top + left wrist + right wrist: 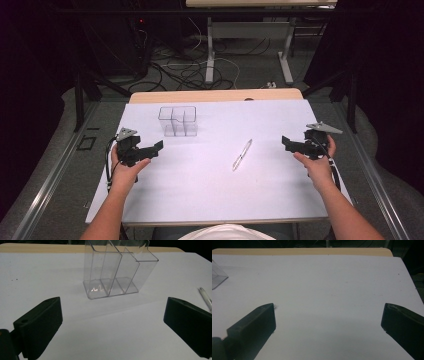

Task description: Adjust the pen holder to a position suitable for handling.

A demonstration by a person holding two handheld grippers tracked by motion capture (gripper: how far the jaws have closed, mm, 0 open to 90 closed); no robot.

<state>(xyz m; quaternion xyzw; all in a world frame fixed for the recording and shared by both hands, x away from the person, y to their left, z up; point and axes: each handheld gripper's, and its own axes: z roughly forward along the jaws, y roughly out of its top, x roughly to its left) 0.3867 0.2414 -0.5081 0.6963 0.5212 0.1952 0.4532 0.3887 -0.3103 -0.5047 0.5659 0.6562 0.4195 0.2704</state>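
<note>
- Pen (242, 154) lies flat on the white table (200, 195), long axis slanting away toward the right, well apart from the clear organizer (178, 120)
- Right gripper (292, 145) nearer the pen; jaws wide, empty
- Left gripper (150, 149) faces the organizer; jaws wide, empty

Readable text: none in any view.
Clear holder (117, 272): plain, no label or brand legible.
Pen (242, 154): too small to show any print.
Bench sheet (210, 190): blank white, unmarked.
</note>
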